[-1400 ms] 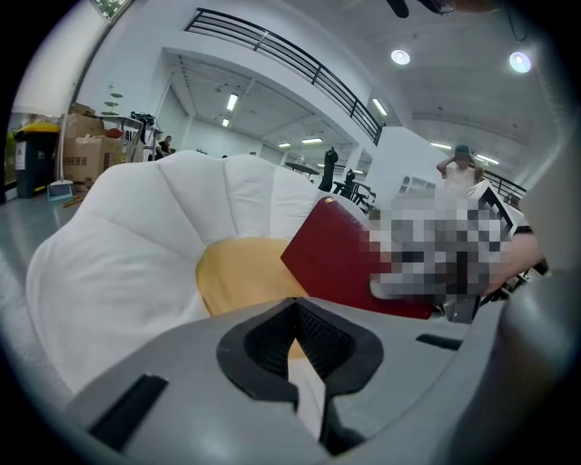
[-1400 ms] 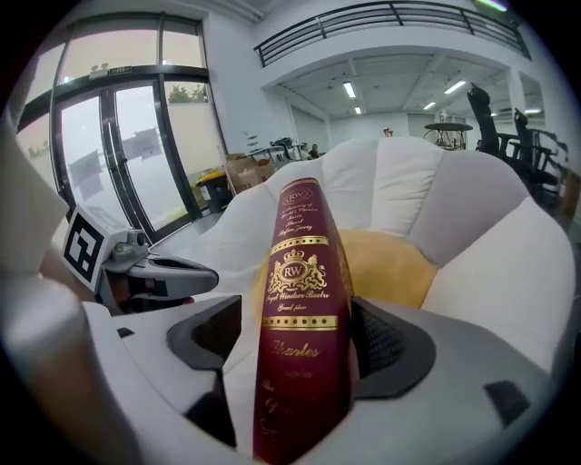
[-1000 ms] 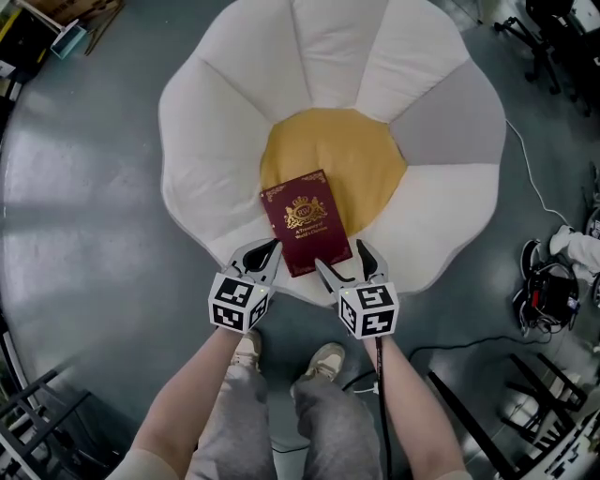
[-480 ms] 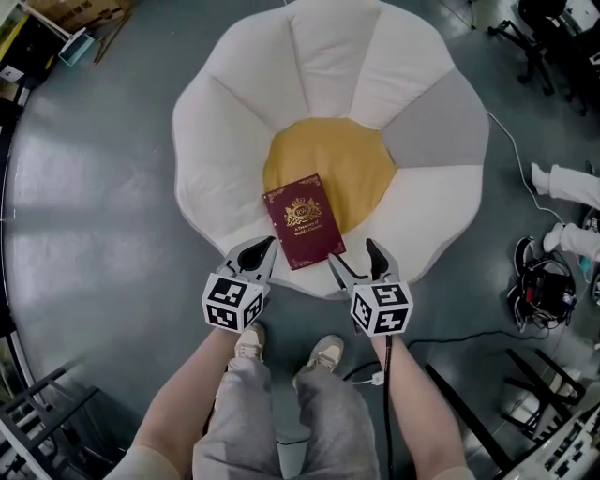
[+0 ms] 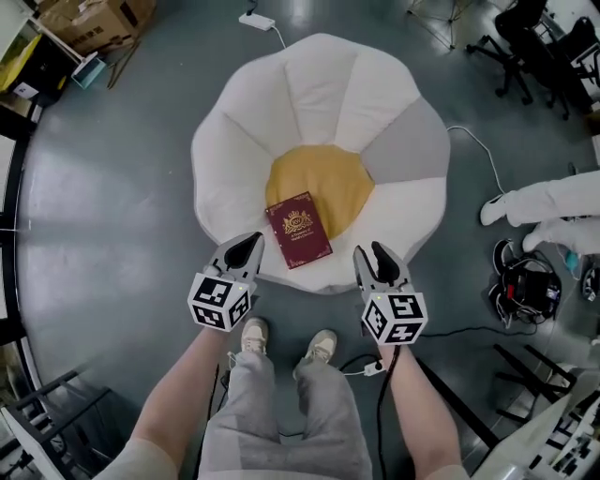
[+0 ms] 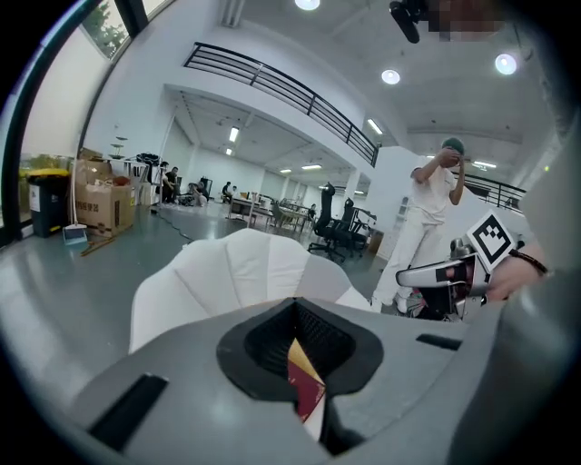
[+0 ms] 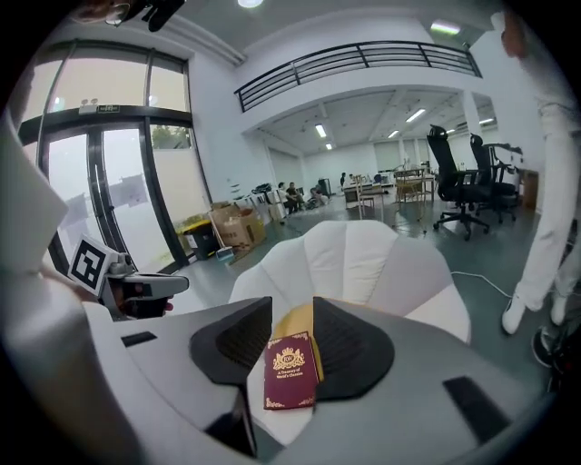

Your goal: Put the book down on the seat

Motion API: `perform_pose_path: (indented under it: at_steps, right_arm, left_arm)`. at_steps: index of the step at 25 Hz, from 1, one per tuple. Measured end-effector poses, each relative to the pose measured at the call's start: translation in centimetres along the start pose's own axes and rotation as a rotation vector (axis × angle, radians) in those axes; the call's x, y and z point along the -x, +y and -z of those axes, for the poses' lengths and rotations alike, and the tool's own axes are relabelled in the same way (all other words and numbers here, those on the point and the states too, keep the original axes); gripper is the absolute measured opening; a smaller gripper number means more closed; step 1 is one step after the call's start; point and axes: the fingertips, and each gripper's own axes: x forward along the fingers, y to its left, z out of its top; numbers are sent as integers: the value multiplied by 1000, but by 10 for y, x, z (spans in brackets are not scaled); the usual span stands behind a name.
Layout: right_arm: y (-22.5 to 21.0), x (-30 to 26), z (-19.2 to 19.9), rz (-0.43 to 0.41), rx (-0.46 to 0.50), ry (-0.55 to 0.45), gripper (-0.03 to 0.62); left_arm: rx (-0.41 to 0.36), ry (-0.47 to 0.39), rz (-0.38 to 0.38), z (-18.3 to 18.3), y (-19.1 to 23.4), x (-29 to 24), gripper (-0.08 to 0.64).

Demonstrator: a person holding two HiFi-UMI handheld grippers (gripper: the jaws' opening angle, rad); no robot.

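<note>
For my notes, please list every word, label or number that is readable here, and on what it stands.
"A Treasury of World's Classics": gold print on the cover of the dark red book.
Letters in the crest above it: too small to read.
Cardboard boxes: print too blurred to read.

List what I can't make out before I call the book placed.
Book, left gripper view: mostly hidden behind the left hand-held gripper; only a sliver shows.
Person at right, head view: cut off by the edge; only white clothing shows.
Seat, head view: front rim partly covered by the left hand-held gripper.
</note>
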Motion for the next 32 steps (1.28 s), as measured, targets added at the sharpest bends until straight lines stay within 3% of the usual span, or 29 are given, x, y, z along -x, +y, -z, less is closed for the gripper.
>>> perform_pose_path:
  at_steps: [10,20,27,32]
  right_arm:
    - [50,128,-149,-22,29,-148,98]
    - [114,256,-289,-76,75,-361,75]
    - [151,348,-362,-95,131,-518,55]
    - [169,404,-387,-111,132,-585,34]
  left_arm:
    - [-70,-124,24,-151,-61,100,3]
    - [-129,-262,42,-290,-109,213,3]
    - [-174,-383,102,-374,-156,284,3]
    - [-163,-450,175,-405,-196,326,3]
